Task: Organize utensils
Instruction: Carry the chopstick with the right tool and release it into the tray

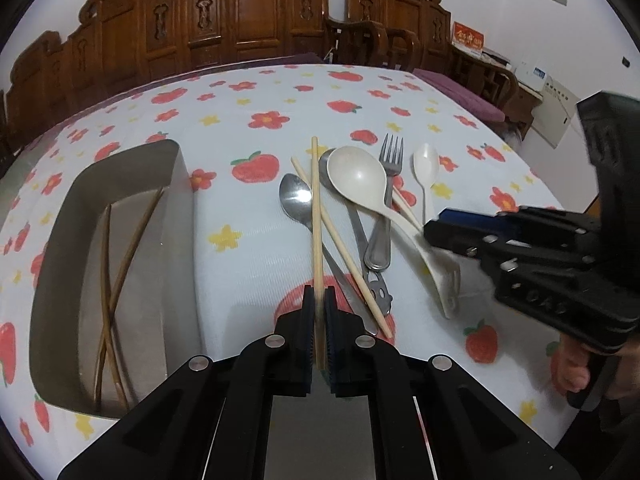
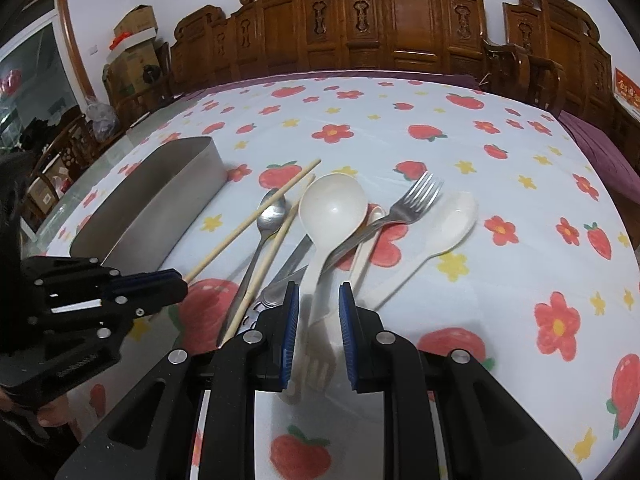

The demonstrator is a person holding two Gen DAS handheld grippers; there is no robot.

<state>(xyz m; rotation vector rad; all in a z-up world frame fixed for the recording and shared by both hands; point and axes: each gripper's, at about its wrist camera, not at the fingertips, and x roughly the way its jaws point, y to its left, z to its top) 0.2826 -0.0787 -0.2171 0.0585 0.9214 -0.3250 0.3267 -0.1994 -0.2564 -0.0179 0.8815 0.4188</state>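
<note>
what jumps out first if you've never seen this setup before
The jumble of utensils mid-table on the strawberry-and-flower tablecloth grabs the eye: a big cream plastic ladle lies over a steel fork and spoons. In front, the left claw is shut on a pale wooden chopstick. To the left sits a steel tray holding two dark chopsticks; the right claw straddles the ladle's handle.

I see open tablecloth [image 1: 248, 264] between the metal tray [image 1: 120, 264] and the pile of utensils [image 1: 352, 208], wide enough for a gripper to pass. Right of the tray, the pile is tangled: chopsticks [image 1: 340, 248], spoons and a fork [image 1: 390, 168] overlap. Beyond the tray the cloth lies bare up to the carved wooden chairs [image 1: 248, 12].
</note>
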